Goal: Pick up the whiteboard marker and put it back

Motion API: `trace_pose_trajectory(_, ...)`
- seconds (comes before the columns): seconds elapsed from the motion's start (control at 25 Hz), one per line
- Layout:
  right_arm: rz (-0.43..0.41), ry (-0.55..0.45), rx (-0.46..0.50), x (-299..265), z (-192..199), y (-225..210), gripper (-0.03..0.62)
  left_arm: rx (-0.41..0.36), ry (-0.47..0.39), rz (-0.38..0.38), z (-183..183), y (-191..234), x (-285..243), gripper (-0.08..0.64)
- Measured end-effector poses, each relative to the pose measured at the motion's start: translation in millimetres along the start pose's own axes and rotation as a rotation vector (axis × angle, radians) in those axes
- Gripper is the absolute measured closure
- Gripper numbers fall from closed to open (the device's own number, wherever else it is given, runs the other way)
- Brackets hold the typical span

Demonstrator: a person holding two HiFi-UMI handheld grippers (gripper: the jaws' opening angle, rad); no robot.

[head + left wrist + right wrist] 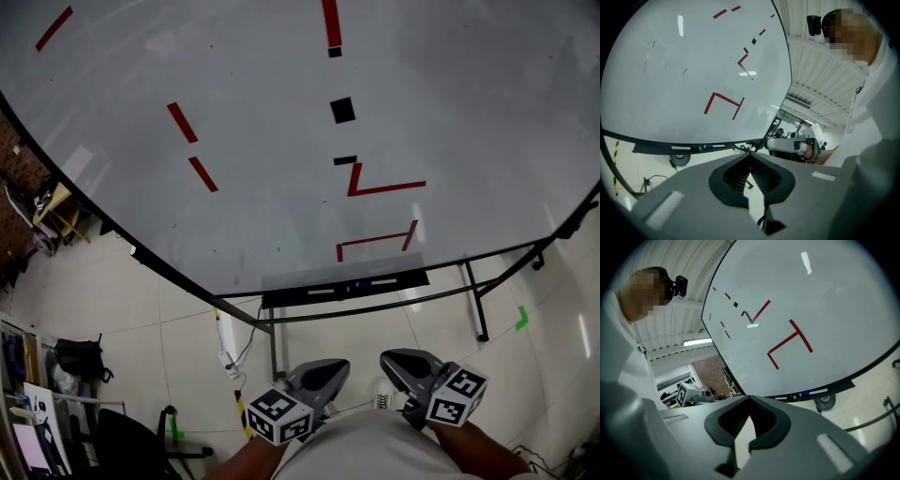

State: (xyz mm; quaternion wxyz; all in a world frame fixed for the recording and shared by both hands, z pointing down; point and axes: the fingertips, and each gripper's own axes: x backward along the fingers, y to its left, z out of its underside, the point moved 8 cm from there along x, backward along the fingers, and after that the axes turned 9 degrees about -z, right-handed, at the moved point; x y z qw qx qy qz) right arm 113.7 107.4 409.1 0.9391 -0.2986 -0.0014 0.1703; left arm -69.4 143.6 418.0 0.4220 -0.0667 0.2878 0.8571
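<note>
Left gripper (750, 154): fingers pressed tip to tip, nothing between them. Right gripper (749, 399): the same. Just past them, lower centre of the head view, the blue-capped whiteboard marker (375, 281) lies in the dark narrow tray (281, 298) under the glossy whiteboard (281, 94), marked with red strokes (182, 122) and black squares (342, 110). Thin black metal stand (473, 300), pale shiny floor tiles (187, 347) underneath.

A lab or workshop room, not a home. A large whiteboard (281, 141) on a metal stand (478, 300) carries red tape marks (192, 148). The pale tiled floor (94, 300) has a green tape mark (521, 319) on the right and striped hazard tape (241, 412) nearer. A brick wall (14, 159), a bag (80, 359) and a chair (131, 441) crowd the left. Overhead is a ribbed ceiling (679, 338) with a strip light (697, 341).
</note>
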Motion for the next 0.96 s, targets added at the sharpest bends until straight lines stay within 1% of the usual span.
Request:
trace_pose_trajectory(0.48, 0.050, 0.008, 0.013, -5, 3, 5, 0.592, -0.022, 0.021, 0.033, 3, 6, -1, 0.543)
trace_pose_trajectory(0.68, 0.023, 0.005, -0.002, -6, 2, 5, 0.592, -0.028, 0.017, 0.035, 1, 8, -3, 0.543)
trace_pose_trajectory(0.96, 0.011, 0.017, 0.003, -12, 1, 3, 0.592, -0.066, 0.011, 0.017, -7, 16, -3, 0.543)
